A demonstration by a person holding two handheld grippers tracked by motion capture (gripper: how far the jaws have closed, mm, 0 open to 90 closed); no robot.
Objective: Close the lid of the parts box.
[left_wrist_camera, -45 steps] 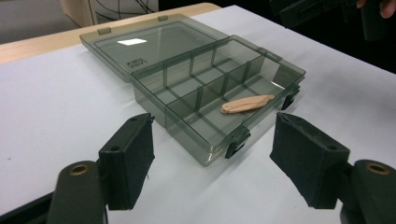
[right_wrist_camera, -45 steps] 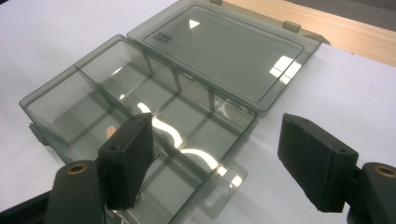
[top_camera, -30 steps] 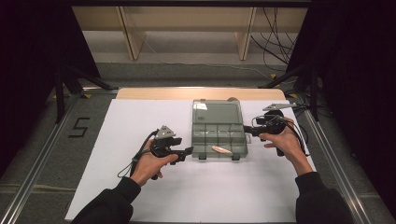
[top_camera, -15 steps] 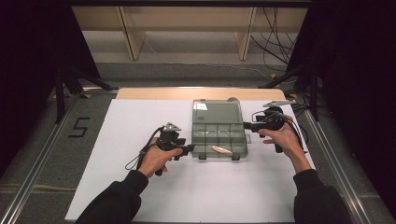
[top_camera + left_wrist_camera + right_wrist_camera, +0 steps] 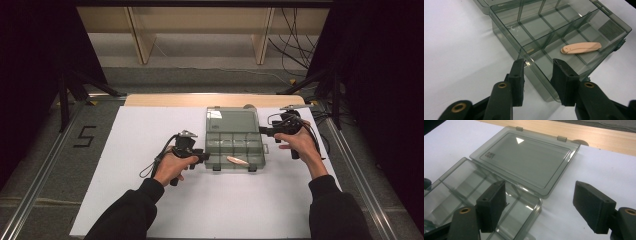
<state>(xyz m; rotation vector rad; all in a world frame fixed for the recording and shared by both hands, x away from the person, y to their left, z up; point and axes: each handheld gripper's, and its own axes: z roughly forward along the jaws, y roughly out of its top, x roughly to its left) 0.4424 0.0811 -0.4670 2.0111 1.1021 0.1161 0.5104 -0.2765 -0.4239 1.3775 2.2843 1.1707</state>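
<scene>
Smoky clear plastic organiser box (image 5: 234, 147) sits mid-table on white sheet (image 5: 150, 200), lid (image 5: 524, 160) folded flat behind so compartments stay reachable. We straddle near-left wall with left gripper (image 5: 537, 72), jaws parted, not yet pinching, likely to steady box. Right gripper (image 5: 541, 207) wide open at far-right corner, holding nothing. Peach clip (image 5: 581, 48) lies in front compartment. Forearms angled inward, wrists low.

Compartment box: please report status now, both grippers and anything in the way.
Left gripper open, jaws astride the compartment box near corner wall. Right gripper open at the far corner. Lid flat open. Beige clip inside one compartment. Nothing blocking.
</scene>
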